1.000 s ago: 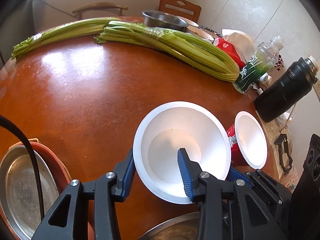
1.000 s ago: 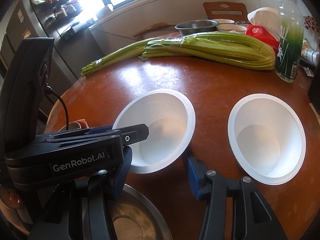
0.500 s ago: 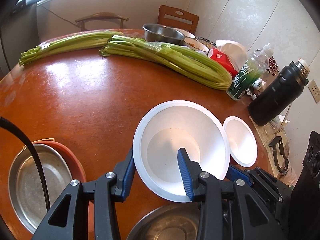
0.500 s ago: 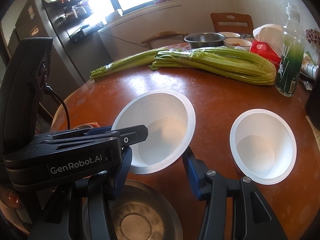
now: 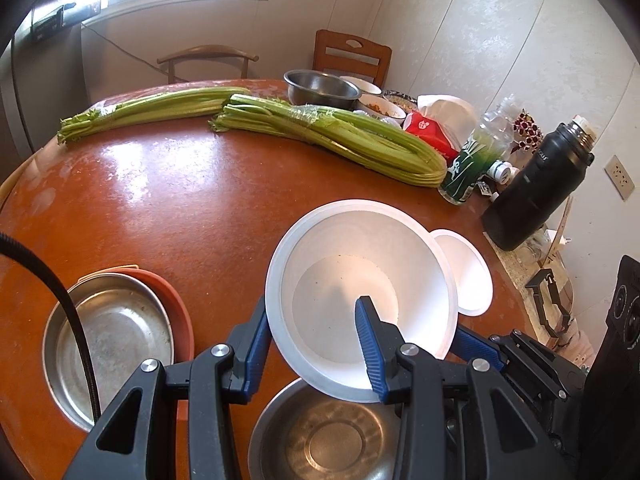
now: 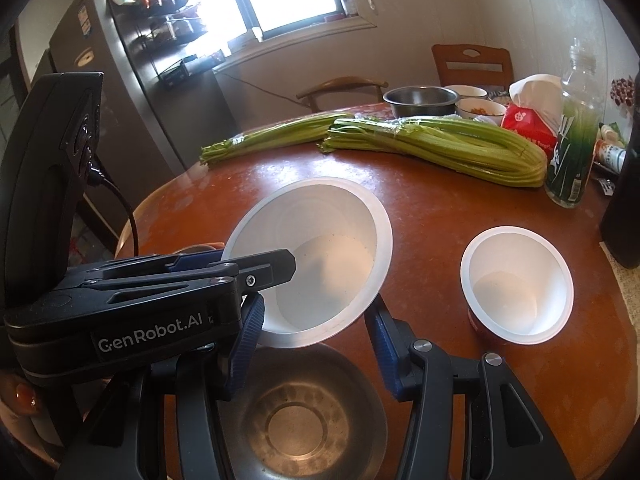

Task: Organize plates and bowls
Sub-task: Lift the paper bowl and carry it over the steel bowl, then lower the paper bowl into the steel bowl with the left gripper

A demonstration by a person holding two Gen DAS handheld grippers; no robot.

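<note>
mid-stacking: white bowl [image 5: 360, 300] lifted off the surface [image 5: 180, 208], over the steel bowl [image 5: 320, 440]. left tool [image 5: 312, 344] clamped on its rim; right tool [image 6: 316, 336] narrowly parted astride it, grip unclear. next, probably nesting into the small cup [image 6: 516, 284].

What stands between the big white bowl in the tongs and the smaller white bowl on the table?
Nothing visible. The left tongs hold the big white bowl by its rim; only bare tabletop separates it from the smaller white bowl.

Big white foam bowl [image 5: 360, 280] sits over the steel dish [image 5: 320, 440], off the round wooden worktop [image 5: 160, 200]. Small white cup [image 6: 516, 284] stands to its right. Two celery bundles [image 5: 332, 136] lie behind them.
</note>
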